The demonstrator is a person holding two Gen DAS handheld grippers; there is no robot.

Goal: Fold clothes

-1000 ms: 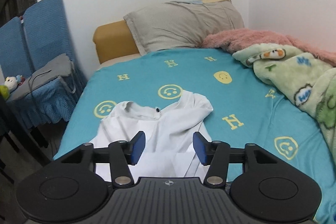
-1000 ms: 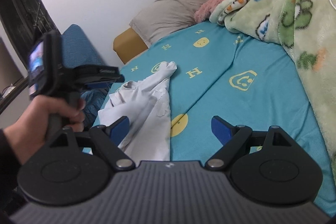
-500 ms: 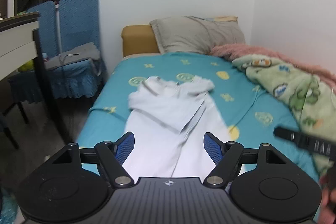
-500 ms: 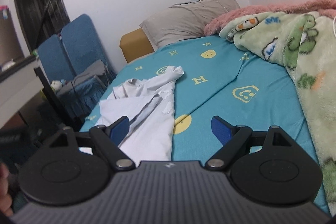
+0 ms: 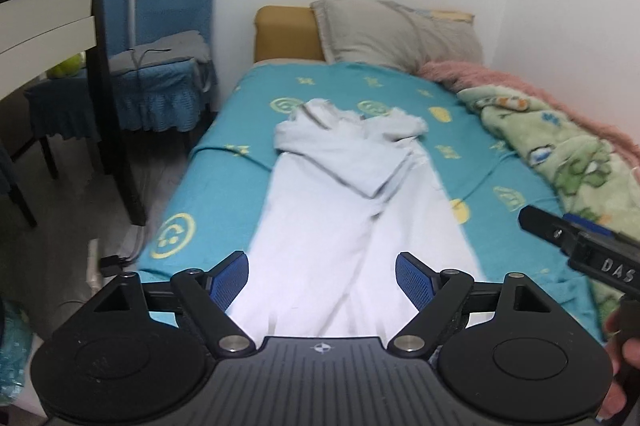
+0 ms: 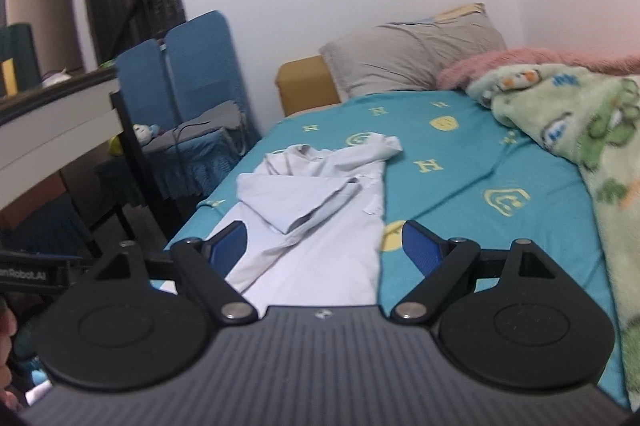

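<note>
Along the bed's (image 5: 208, 186) left edge lies the white shirt (image 5: 352, 210), its long axis running head to foot, collar toward the pillow (image 5: 396, 30) and hem at the foot edge, one sleeve folded across the chest. Left gripper (image 5: 322, 280) has just been opening; its jaws stand wide and empty above the hem, pads clear of the cloth. Right gripper (image 6: 324, 246) is likewise spread wide, holding nothing.
</note>
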